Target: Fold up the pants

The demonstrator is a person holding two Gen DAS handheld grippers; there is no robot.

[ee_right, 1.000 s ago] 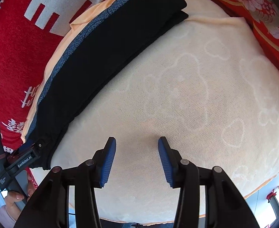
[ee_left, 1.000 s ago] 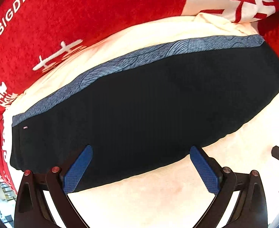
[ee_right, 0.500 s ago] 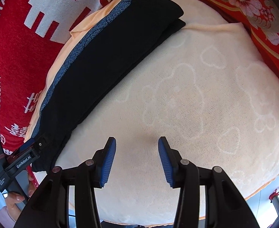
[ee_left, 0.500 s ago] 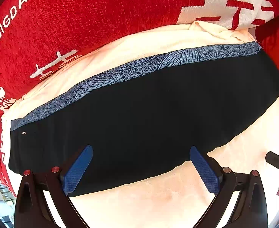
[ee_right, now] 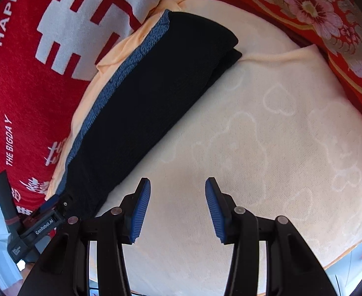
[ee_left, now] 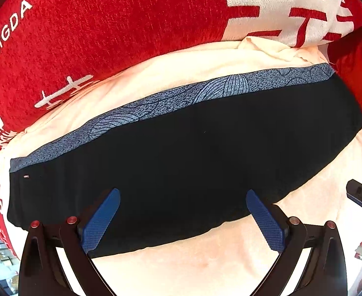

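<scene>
Compared with one second earlier, both cameras had come a little nearer to the pants (ee_left: 193,162), so the dark cloth filled more of each view; the pants themselves had not changed shape. They lay as a long, narrow black bundle on the cream towel (ee_right: 267,148), with a blue patterned band (ee_left: 205,93) along the far edge, next to the red blanket (ee_left: 107,37). In the right wrist view two layers showed at the far end, so I judge that at least one fold was already made.

The left gripper (ee_left: 183,204) was opened wide and held nothing; its blue fingers (ee_left: 99,222) hovered over the near edge of the pants, though I could not tell if they touched the cloth. The right gripper (ee_right: 178,207) was opened only moderately, also empty, over bare towel just beside the pants.

What was left, in my judgement, was to fold the long bundle across its length into a shorter packet.
</scene>
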